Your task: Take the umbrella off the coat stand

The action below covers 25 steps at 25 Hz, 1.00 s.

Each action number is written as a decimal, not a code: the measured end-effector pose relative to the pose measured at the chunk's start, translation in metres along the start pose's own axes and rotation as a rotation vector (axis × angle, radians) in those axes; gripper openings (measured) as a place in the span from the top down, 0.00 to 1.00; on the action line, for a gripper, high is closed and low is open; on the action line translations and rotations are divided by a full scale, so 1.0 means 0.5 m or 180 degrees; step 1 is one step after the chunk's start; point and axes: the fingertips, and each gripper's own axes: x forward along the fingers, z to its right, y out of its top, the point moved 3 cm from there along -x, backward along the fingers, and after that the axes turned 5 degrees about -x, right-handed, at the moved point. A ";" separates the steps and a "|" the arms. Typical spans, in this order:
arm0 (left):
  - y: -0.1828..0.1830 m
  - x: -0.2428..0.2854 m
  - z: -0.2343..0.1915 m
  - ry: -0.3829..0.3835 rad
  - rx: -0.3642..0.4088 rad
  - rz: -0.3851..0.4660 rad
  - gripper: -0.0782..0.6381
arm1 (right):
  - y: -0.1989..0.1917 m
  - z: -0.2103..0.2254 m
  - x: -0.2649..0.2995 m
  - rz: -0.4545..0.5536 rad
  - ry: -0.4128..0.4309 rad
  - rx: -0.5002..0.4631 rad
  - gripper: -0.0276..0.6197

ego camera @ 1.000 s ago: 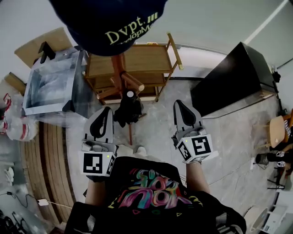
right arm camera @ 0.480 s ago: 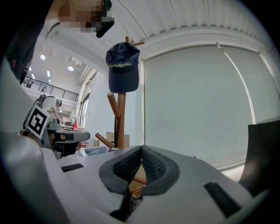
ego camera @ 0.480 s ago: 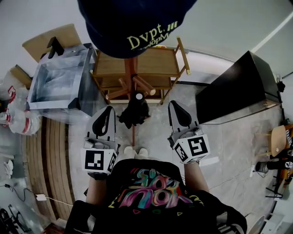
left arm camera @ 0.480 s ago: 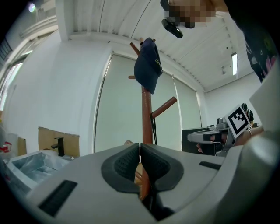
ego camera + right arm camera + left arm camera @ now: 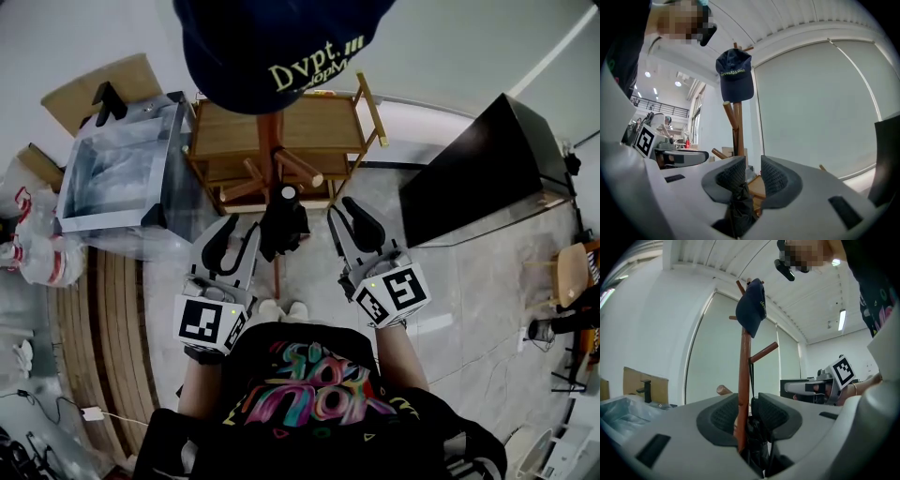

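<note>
Evidently to grasp it, left gripper (image 5: 241, 229) and right gripper (image 5: 340, 211) flank the folded umbrella (image 5: 282, 223) hanging between them, jaws opening, nothing clamped.

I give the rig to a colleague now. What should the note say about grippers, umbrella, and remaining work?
Left gripper: fingers opening, holding nothing, just left of the umbrella.
Right gripper: fingers opening, holding nothing, just right of it.
Umbrella: black, folded, hanging by its strap from a peg of the coat stand; a cap tops the stand.
Done: grippers flank the umbrella.
Left: grip it, lift the strap off the peg.
</note>
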 end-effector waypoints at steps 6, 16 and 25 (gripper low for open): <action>-0.013 0.000 0.007 -0.0121 0.0010 -0.0057 0.64 | 0.001 -0.019 0.000 0.0030 0.0133 0.0047 0.74; -0.071 0.013 0.018 -0.0413 0.0010 -0.0261 0.54 | -0.018 -0.035 0.021 -0.0040 0.0319 0.0204 0.67; -0.145 0.055 0.016 -0.0677 0.0057 -0.0475 0.50 | -0.070 -0.042 0.063 -0.0193 0.0630 0.0245 0.57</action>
